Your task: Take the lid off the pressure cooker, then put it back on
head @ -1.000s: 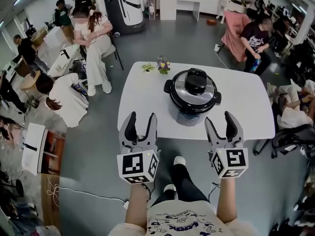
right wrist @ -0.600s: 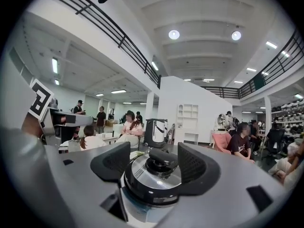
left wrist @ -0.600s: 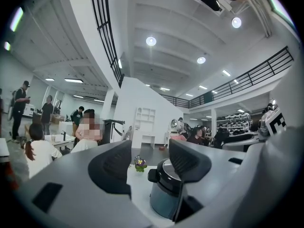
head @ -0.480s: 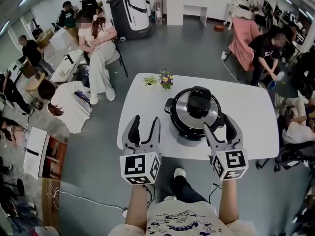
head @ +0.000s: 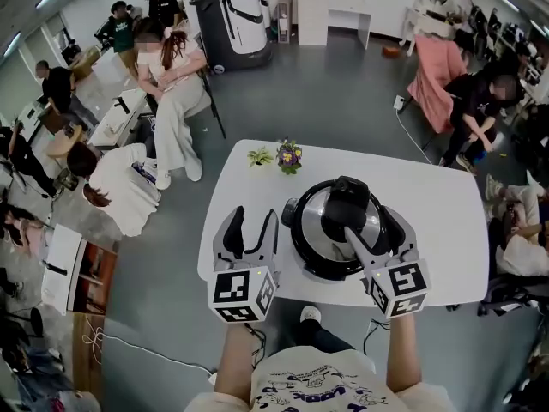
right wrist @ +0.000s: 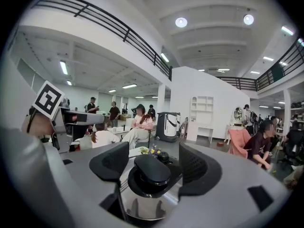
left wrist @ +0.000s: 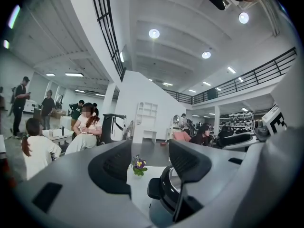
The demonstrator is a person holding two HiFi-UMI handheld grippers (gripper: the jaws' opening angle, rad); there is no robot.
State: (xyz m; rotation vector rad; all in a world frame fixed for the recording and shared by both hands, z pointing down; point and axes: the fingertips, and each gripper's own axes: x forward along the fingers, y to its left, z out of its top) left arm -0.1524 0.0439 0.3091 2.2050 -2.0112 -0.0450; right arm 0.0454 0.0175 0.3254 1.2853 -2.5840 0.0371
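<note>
A black pressure cooker [head: 334, 234] stands on the white table [head: 429, 196], wearing a shiny steel lid [head: 319, 217] with a black handle [head: 347, 202]. My right gripper [head: 377, 232] hovers over the lid's near right side. Its jaws are open and have just been opening. In the right gripper view the handle [right wrist: 151, 171] lies between and just ahead of the right gripper [right wrist: 152, 161]; the pads do not touch it. My left gripper [head: 251, 226] is open and empty over the table's near edge, left of the cooker [left wrist: 167, 194].
A small pot of flowers [head: 289, 156] and a green sprig [head: 259, 155] sit at the table's far left edge, the flowers [left wrist: 138, 165] also showing between the left jaws. People sit at the left [head: 171, 84] and right [head: 480, 101]. A black machine [head: 230, 15] stands behind.
Both grippers have moved forward towards the cooker. The right one now reaches over the lid; the left one has come over the table's near edge beside the cooker.
</note>
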